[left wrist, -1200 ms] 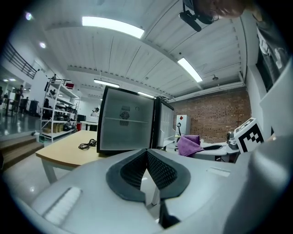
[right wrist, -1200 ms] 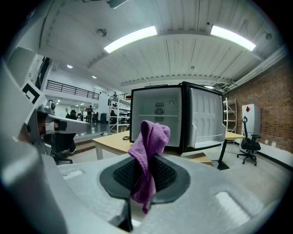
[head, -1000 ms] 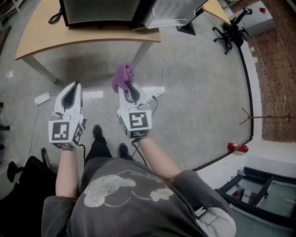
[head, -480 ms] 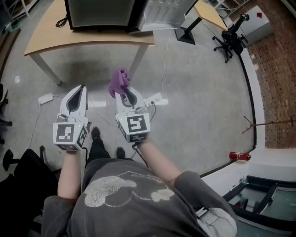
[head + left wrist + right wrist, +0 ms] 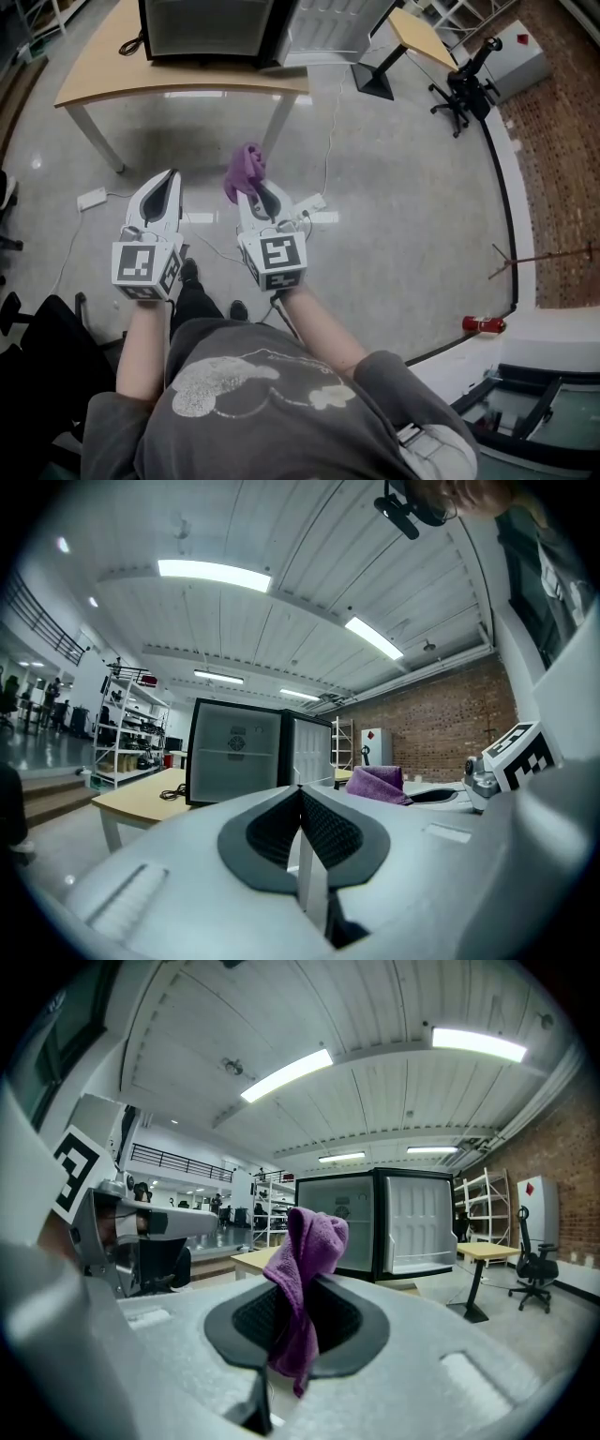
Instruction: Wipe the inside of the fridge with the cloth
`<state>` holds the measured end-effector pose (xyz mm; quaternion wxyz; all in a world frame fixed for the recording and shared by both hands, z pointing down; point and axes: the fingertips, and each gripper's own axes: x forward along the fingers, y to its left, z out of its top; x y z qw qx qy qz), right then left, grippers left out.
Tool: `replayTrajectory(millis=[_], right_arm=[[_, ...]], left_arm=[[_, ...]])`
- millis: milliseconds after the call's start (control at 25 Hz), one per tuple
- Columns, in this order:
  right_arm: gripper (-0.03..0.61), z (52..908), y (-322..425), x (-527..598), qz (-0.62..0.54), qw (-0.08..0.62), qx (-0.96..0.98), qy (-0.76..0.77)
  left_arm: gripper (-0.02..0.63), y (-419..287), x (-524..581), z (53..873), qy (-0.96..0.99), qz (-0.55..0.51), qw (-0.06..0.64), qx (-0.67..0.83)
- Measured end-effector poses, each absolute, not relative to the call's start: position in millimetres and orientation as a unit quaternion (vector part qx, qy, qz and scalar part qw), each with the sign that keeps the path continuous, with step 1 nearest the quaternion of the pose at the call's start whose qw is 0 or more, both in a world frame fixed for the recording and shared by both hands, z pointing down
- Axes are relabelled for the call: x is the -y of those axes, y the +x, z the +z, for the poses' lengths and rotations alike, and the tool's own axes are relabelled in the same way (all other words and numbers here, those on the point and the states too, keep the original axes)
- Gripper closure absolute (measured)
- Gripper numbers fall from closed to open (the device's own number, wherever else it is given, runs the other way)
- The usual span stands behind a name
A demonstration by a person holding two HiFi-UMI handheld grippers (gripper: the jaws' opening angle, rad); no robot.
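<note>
My right tool grips the purple cloth in the air, my left tool is closed and empty, and the open fridge stands on the far surface

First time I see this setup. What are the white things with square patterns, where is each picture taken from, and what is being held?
There is no robot: a person holds a two-finger gripper in each hand, and the patterned cubes are part of them. The top-down picture comes from a camera on the person's head; the other two come from cameras riding on each gripper, looking along its fingers. The right gripper pinches a purple cloth; the left gripper is shut on nothing. Ahead, a small fridge with its door open stands on a wooden table, not yet reached.
</note>
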<state>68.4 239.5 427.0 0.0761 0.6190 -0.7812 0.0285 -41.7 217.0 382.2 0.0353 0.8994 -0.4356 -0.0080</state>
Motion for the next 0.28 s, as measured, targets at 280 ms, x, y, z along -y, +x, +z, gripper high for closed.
replayTrajectory(millis=[280], right_arm=[[0.540,434.8,65.1,-253.3,0.040,0.075,0.788,0.610]], left_arm=[[0.595,-43.8,-225.6,390.6,0.898,-0.005,0.041,0.438]])
